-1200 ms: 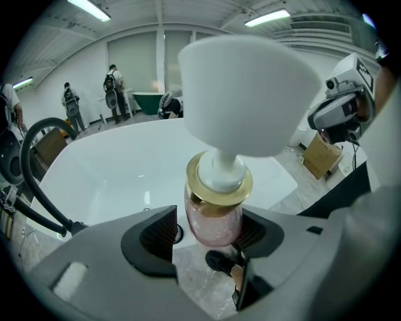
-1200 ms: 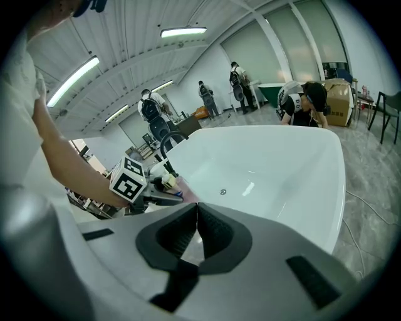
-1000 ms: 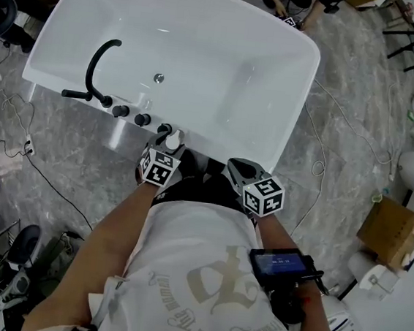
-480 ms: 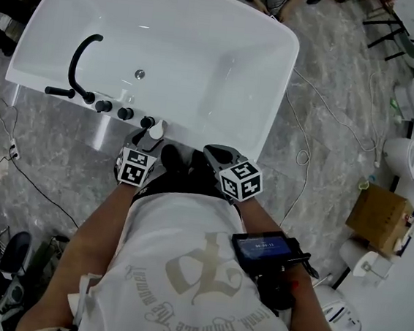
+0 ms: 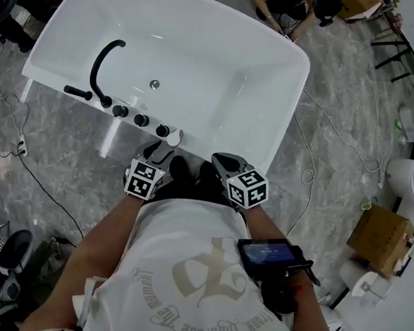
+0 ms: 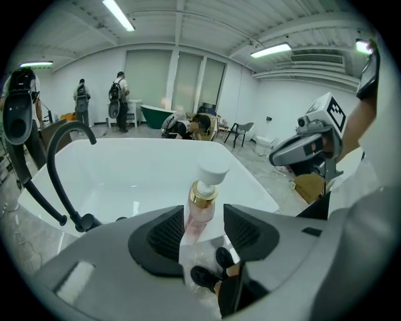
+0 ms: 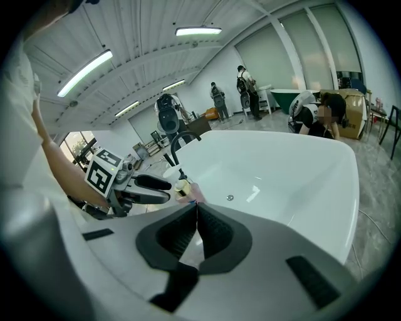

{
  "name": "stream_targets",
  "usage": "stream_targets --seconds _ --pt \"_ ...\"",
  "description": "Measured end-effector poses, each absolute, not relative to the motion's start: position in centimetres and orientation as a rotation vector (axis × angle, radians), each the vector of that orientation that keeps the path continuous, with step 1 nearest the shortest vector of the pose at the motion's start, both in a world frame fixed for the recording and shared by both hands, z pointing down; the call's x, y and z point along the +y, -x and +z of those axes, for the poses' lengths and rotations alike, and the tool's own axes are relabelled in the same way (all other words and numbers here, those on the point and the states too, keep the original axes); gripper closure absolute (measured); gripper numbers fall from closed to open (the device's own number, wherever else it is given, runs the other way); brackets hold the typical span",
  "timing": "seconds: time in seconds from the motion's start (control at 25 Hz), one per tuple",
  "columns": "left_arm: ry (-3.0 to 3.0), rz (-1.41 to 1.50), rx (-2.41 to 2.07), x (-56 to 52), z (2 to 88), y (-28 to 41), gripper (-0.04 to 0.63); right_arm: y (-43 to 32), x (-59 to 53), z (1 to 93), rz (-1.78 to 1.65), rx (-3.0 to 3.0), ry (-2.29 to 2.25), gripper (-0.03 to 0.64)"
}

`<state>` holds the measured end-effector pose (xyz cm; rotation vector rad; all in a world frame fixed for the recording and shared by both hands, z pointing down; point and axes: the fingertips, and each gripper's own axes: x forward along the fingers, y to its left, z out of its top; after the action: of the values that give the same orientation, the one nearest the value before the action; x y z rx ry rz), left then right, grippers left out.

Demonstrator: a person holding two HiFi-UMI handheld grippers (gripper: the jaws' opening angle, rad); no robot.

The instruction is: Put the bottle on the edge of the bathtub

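A pink bottle (image 5: 172, 137) with a gold collar and white cap stands upright on the near edge of the white bathtub (image 5: 216, 144), just right of the black knobs (image 5: 141, 120). My left gripper (image 5: 158, 151) sits just behind it. In the left gripper view the bottle (image 6: 203, 197) shows in the gap of the left gripper (image 6: 203, 212). Its jaws have just been closing, but the pads do not press on the bottle. My right gripper (image 5: 221, 161) hangs to the right of the bottle, apart from it. In its own view the right gripper (image 7: 197, 207) is shut on nothing.
A curved black faucet (image 5: 104, 58) rises at the tub's left end. Cables (image 5: 17, 148) lie on the marble floor at left. A cardboard box (image 5: 383, 238) and white toilets (image 5: 412, 172) stand at right. A person (image 5: 286, 4) crouches beyond the tub.
My left gripper has drawn back and up from the bottle, which stays on the tub edge. The right gripper has hardly moved.
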<state>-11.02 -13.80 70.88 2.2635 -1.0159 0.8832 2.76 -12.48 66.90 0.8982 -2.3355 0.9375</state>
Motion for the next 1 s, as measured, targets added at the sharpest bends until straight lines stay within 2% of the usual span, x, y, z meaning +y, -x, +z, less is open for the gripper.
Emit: stream_targets --seconds 0.2,0.56,1.0 --pt "-2.284 0.828 -1.029 -13.8 69.1 11.4 0.423 -2.0 -12.6 66.5 0.92 -2.35 -0.888 0.611" --pt "-2.319 0.646 -1.13 -13.9 64.7 13.9 0.552 0.6 -13.0 65.7 0.879 -2.387 -0.857 0.611" --pt "-2.321 0.469 -1.132 -13.8 61.5 13.7 0.571 1.0 -15.4 62.1 0.775 -2.512 -0.816 0.611"
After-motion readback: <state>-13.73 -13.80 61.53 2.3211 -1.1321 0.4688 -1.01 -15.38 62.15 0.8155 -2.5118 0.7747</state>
